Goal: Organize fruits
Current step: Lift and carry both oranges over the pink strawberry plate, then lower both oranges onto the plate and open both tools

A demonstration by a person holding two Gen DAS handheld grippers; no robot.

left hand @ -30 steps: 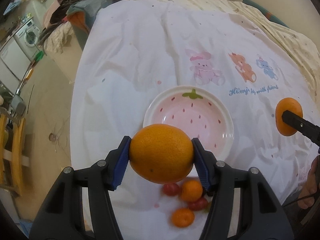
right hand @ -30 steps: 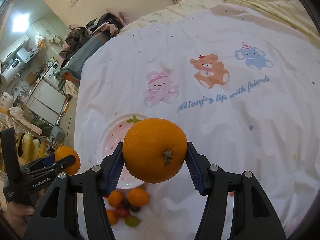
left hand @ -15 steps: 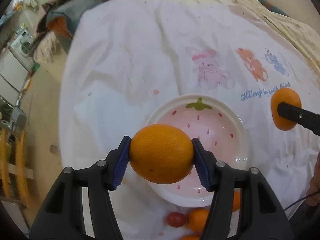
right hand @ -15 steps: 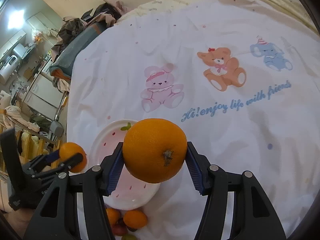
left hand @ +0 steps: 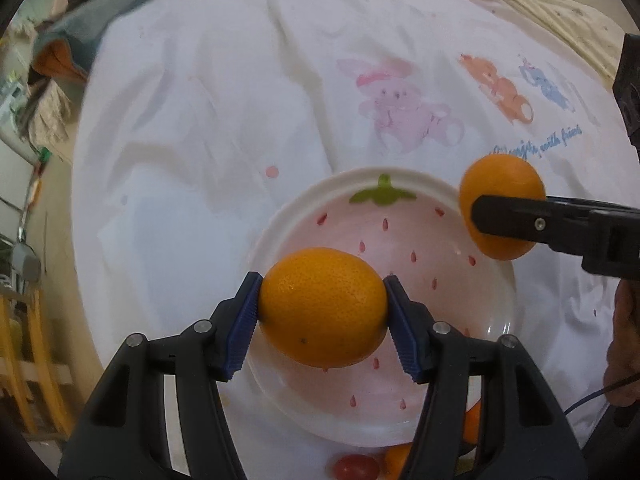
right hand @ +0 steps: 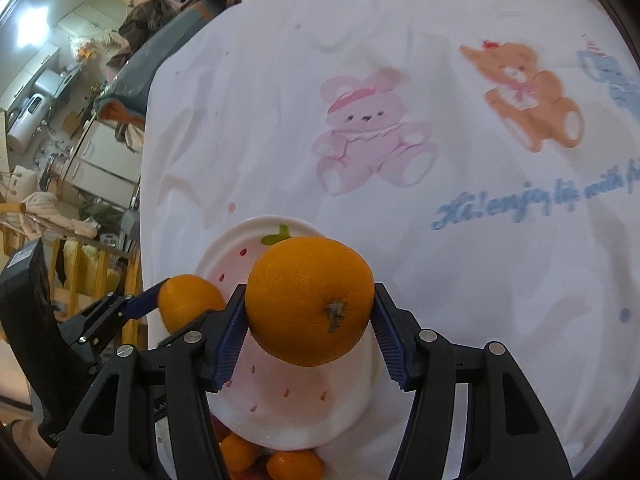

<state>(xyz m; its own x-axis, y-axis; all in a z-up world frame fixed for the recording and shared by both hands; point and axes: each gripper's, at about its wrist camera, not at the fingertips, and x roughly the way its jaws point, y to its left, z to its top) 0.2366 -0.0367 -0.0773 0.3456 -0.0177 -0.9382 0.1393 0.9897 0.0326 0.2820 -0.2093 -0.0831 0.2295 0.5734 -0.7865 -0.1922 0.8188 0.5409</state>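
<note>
Two round, firm-skinned oranges, likely best pinched at their widest girth, hang over the pink strawberty-patterned ceramic bowl [left hand: 496, 292], one [left hand: 323, 306] gripped by the left claw [left hand: 322, 312], the other [right hand: 310, 300] by the right claw [right hand: 308, 330].

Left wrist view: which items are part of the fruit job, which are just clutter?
Job:
left gripper with orange
right gripper with second orange
strawberry plate
small fruits by plate's near edge

Clutter:
printed sheet
clothes pile
</note>
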